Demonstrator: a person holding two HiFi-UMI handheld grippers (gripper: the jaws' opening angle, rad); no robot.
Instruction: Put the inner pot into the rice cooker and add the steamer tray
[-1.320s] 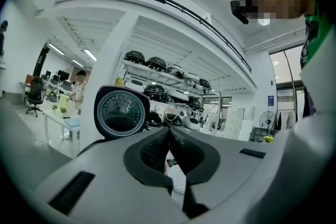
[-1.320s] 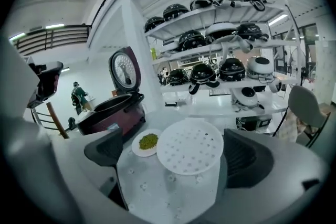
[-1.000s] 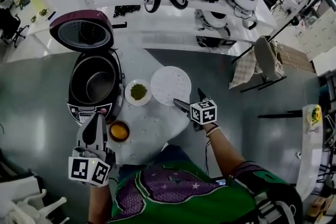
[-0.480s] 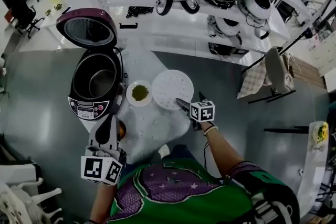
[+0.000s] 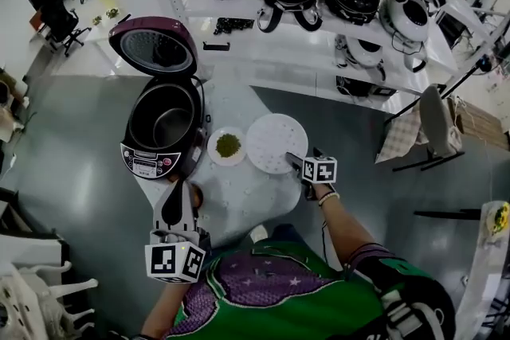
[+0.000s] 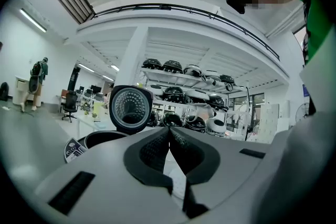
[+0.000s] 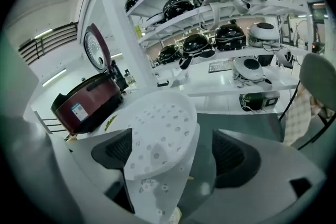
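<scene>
Since the earlier frame, the right gripper (image 5: 299,163) has been sinking to the near edge of the steamer tray (image 5: 276,142). The left gripper (image 5: 175,199) has slid sideways from in front of the rice cooker (image 5: 163,127), so it is now covering most of the orange bowl (image 5: 196,193).

In the right gripper view we are seeing the right gripper (image 7: 173,149) with its jaws spread. They have just been closing, and the rim of the perforated white tray (image 7: 163,128) is lying between them. The right pad is standing clear of the rim; whether the left one is touching it we cannot tell.

The left gripper (image 6: 169,131) is keeping its jaws pressed together on nothing and is pointing level toward the cooker's raised lid (image 6: 130,107).

The cooker is sitting open at the left edge of the round white bench (image 5: 239,199), with the inner pot (image 5: 170,123) already inside it. The tray is lying flat on the bench, with a small dish of green bits (image 5: 228,146) between it and the cooker.
</scene>
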